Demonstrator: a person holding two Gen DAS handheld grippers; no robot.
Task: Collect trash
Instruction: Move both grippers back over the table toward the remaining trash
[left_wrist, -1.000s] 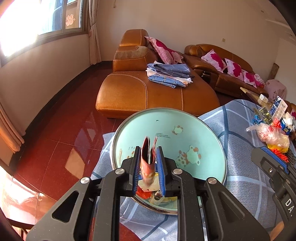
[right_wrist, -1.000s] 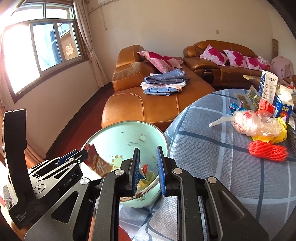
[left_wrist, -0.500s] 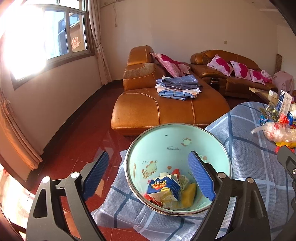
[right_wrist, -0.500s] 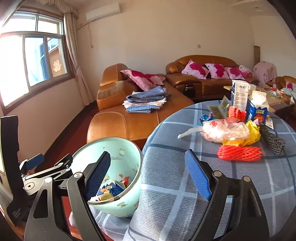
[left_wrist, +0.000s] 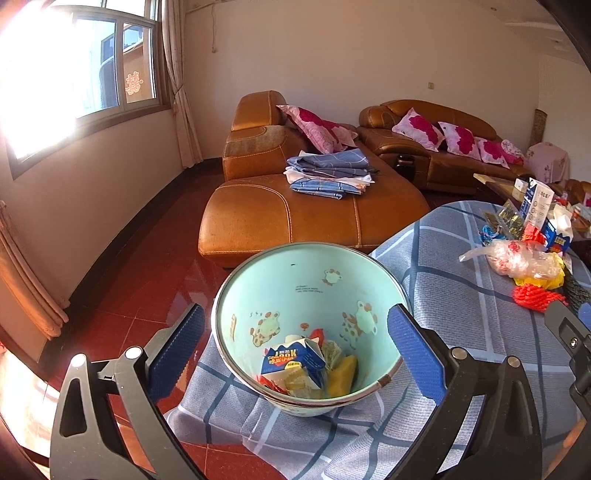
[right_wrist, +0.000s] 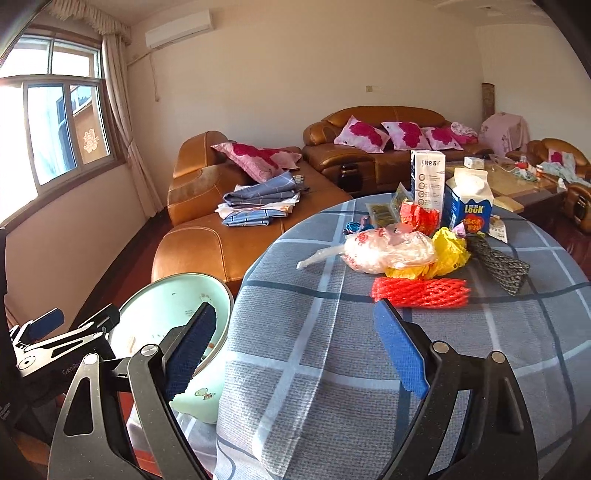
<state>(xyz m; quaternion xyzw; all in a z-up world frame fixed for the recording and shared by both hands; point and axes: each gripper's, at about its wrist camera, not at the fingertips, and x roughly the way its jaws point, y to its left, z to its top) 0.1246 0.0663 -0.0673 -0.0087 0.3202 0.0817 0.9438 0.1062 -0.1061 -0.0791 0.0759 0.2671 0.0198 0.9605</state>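
Observation:
A pale green bin (left_wrist: 295, 288) with cartoon animals stands beside the round table and holds a blue LOOK carton (left_wrist: 291, 360), a yellow piece and wrappers. My left gripper (left_wrist: 295, 350) is open and empty above the bin. My right gripper (right_wrist: 295, 343) is open and empty over the table's near edge, with the bin (right_wrist: 162, 306) to its left. On the table lie a red foam net (right_wrist: 421, 293), a clear plastic bag (right_wrist: 388, 249), a yellow bag (right_wrist: 447, 251), a dark net (right_wrist: 498, 260) and a blue LOOK carton (right_wrist: 467, 203).
The table has a grey-blue checked cloth (right_wrist: 332, 369). A tall white carton (right_wrist: 426, 177) and small wrappers stand at its far side. An orange leather sofa (left_wrist: 314, 210) with folded cloth is behind the bin. The floor is red tile.
My left gripper opened and let a red wrapper drop into the bin, then rose. My right gripper also opened and swung right, towards the table.

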